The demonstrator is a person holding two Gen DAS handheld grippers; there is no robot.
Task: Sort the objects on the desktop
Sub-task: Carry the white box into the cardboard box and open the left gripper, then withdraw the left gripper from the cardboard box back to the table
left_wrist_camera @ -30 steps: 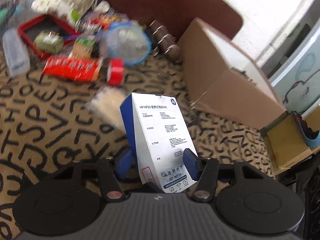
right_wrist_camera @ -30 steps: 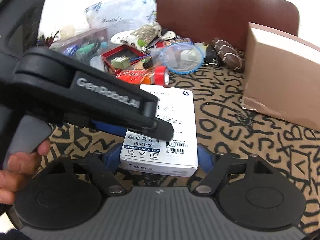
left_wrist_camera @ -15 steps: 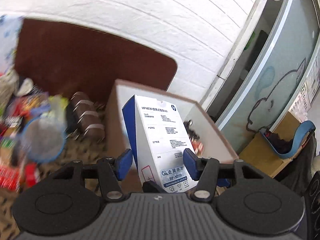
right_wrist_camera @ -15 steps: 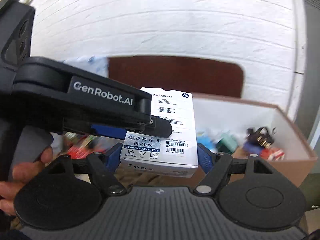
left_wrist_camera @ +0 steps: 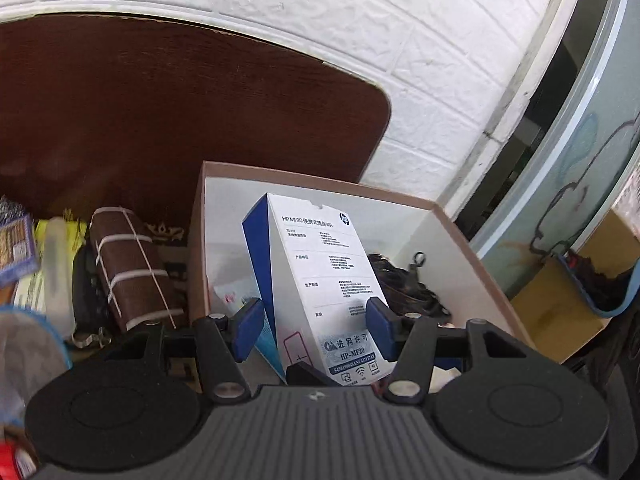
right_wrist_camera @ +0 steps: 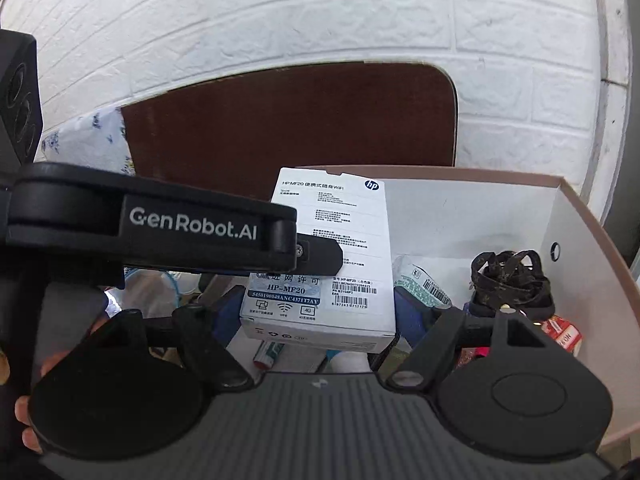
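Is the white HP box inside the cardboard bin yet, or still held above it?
Held above: white HP box sits between both grippers, over the open cardboard bin.

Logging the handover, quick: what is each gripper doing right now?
Left gripper: closed on the HP box, over the cardboard box.
Right gripper: closed on the same HP box.

White brick wall [left_wrist_camera: 400,40] — dark brown board [left_wrist_camera: 180,120] against it, daylit.

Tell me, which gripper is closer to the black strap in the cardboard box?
Right. The black strap lies just beside the right gripper, inside the cardboard box. The left gripper reaches in from the other side of the white HP box.
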